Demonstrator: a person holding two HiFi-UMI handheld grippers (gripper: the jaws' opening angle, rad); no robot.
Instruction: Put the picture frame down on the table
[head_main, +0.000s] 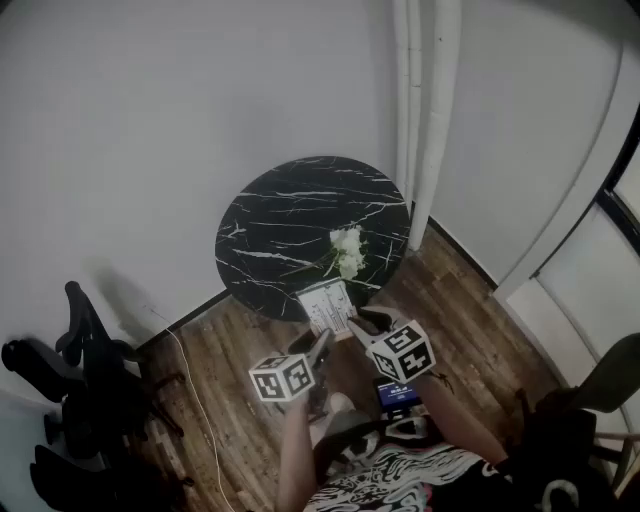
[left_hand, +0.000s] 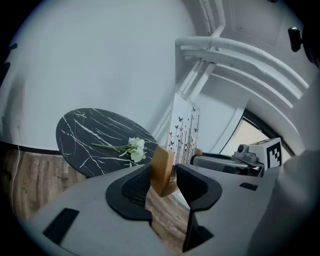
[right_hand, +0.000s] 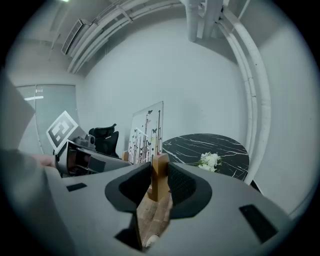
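A picture frame (head_main: 327, 308) with a butterfly and stem print is held upright in the air just short of the round black marble table (head_main: 285, 215). Its pale wooden foot blocks are what the jaws hold. My left gripper (left_hand: 163, 184) is shut on the left wooden foot (left_hand: 161, 171), with the print (left_hand: 183, 129) rising behind it. My right gripper (right_hand: 159, 186) is shut on the right wooden foot (right_hand: 159, 176), the print (right_hand: 145, 132) standing to its left. In the head view both grippers (head_main: 318, 350) (head_main: 372, 322) sit below the frame.
A sprig of white flowers (head_main: 346, 251) lies on the table's near right part. White pipes (head_main: 430, 110) run down the wall corner behind the table. A black office chair (head_main: 70, 380) stands at the left on the wooden floor, and a white cable (head_main: 195, 395) trails there.
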